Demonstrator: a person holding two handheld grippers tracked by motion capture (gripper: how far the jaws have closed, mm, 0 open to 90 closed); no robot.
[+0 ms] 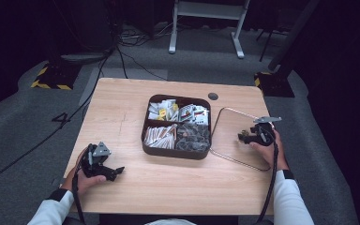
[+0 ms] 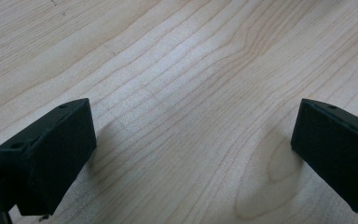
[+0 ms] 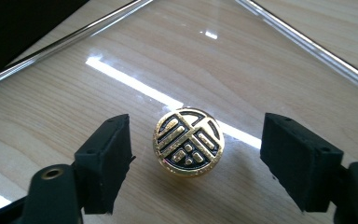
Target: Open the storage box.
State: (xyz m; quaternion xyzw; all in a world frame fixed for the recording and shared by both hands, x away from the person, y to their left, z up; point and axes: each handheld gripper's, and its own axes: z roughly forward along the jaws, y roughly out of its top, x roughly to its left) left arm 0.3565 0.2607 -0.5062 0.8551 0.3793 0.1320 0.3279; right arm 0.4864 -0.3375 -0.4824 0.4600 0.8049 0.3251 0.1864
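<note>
Right gripper (image 3: 196, 154): jaws spread wide, clear on both sides of a gold-and-black round knob (image 3: 189, 141).
Knob: sits on a clear lid (image 1: 243, 145) with a metal rim, lying flat on the wooden table (image 1: 122, 112), just right of the tray.
Left gripper (image 2: 191, 154): released, jaws apart over bare wood at the table's near left.
Tray (image 1: 176, 152): dark, four compartments holding sachets and packets, at the table's centre.

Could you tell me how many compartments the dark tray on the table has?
4 in the tray: far left and far right hold packets, near left holds sticks, near right holds dark items.
</note>
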